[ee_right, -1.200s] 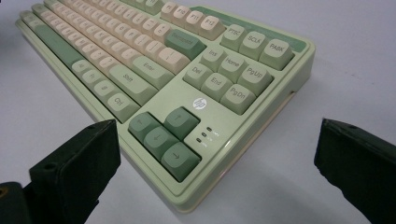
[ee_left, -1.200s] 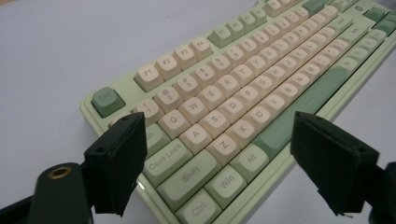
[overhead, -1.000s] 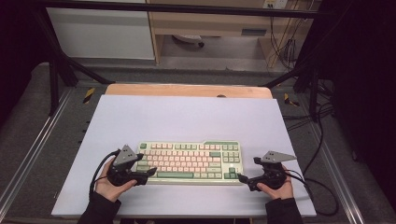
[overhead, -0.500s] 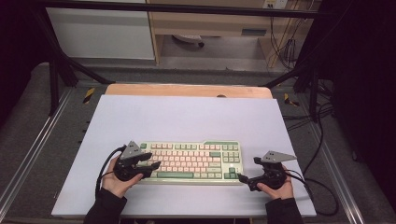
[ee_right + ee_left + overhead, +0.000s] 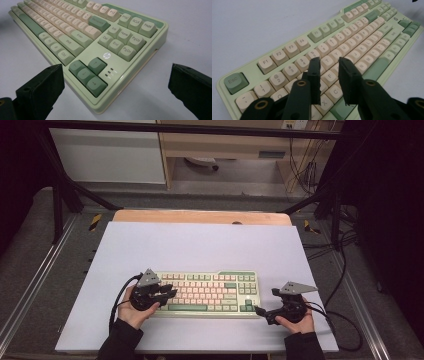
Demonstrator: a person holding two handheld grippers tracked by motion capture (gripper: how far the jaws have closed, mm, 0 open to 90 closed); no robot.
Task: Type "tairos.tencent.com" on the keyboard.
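A pale green keyboard (image 5: 210, 292) with cream and green keys lies near the front of the white mat (image 5: 200, 245). My left gripper (image 5: 170, 293) hovers over the keyboard's left end. In the left gripper view its jaws (image 5: 328, 62) are almost shut, with a narrow gap and nothing between them, above the letter keys of the keyboard (image 5: 362, 32). My right gripper (image 5: 260, 312) sits on the mat just off the keyboard's front right corner. In the right gripper view it (image 5: 116, 67) stands wide open, facing the arrow keys of the keyboard (image 5: 82, 37) and touching nothing.
A wooden strip (image 5: 200, 216) borders the mat's far edge. Black frame bars rise at both sides, and cables (image 5: 345, 320) trail off the right side. Open mat stretches behind the keyboard.
My left gripper has moved right and forward, from beside the keyboard's left edge to over its keys. The right gripper and keyboard have stayed put.
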